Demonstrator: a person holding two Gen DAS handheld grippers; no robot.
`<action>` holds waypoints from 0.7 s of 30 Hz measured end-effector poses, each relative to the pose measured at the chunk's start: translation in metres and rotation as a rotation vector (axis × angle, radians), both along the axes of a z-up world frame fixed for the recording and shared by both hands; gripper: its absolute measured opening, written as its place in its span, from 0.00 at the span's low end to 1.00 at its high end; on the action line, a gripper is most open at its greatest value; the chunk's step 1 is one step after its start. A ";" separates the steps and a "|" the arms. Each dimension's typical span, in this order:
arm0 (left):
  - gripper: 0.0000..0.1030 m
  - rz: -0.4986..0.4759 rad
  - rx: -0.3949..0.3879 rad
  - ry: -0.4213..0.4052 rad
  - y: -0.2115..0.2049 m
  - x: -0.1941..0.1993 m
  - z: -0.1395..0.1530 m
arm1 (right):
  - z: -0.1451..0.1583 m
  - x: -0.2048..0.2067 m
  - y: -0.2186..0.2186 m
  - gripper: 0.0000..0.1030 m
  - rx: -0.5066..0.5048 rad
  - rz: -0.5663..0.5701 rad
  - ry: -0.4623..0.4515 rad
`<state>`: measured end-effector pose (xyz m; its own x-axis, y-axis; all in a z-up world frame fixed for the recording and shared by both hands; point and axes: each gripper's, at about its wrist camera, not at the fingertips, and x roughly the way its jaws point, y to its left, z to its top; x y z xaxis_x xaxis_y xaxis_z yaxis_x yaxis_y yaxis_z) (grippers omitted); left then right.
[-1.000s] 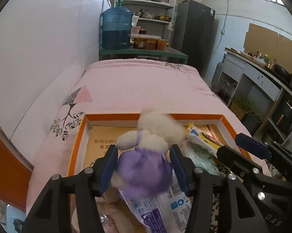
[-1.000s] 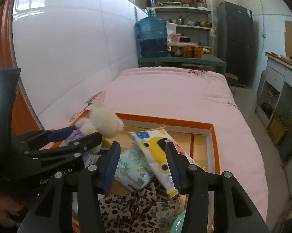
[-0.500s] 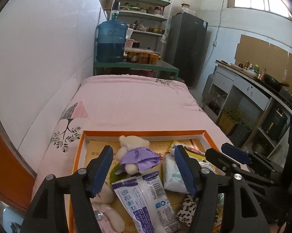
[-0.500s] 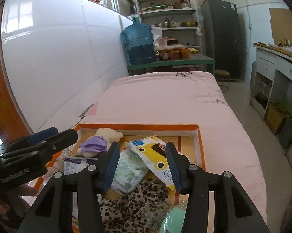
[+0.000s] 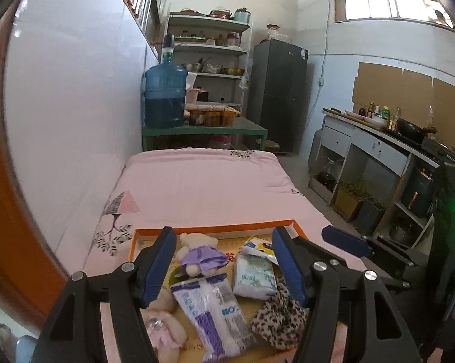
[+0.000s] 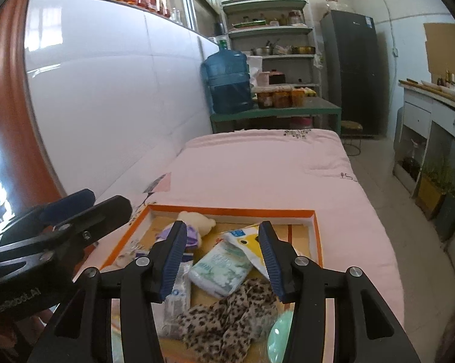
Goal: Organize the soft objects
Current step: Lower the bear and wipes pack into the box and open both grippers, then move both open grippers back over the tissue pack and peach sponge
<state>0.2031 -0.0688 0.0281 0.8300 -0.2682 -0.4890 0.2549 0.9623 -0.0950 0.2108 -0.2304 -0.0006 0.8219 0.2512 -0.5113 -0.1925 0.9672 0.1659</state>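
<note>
Both sets of jaws stood apart and empty above the orange tray (image 5: 215, 229) on the bed. The left gripper (image 5: 224, 264) framed the purple-dressed plush (image 5: 200, 259), lying loose below and ahead. The right gripper (image 6: 222, 260) hovered over a tissue pack (image 6: 221, 267). Judged between placements, the next move called for choosing 1 soft item and descending.

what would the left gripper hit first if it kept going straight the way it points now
Most likely the plush bear in the purple dress, lying in the orange tray. It sits between the open fingers of the left gripper in the left wrist view. Depth is unclear, so the wipes pack just in front of it could come first.
</note>
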 end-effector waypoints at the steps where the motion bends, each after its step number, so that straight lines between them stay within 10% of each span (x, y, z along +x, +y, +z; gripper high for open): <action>1: 0.63 0.004 0.000 -0.003 0.001 -0.004 0.002 | 0.003 -0.006 0.000 0.50 -0.002 -0.002 -0.003; 21: 0.63 0.059 -0.033 -0.018 0.043 -0.092 0.021 | 0.027 -0.105 -0.006 0.50 -0.017 -0.007 -0.004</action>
<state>0.1111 -0.0257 0.0495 0.8533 -0.2340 -0.4660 0.1997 0.9722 -0.1225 0.1062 -0.2364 0.0260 0.8258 0.2363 -0.5121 -0.1859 0.9713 0.1484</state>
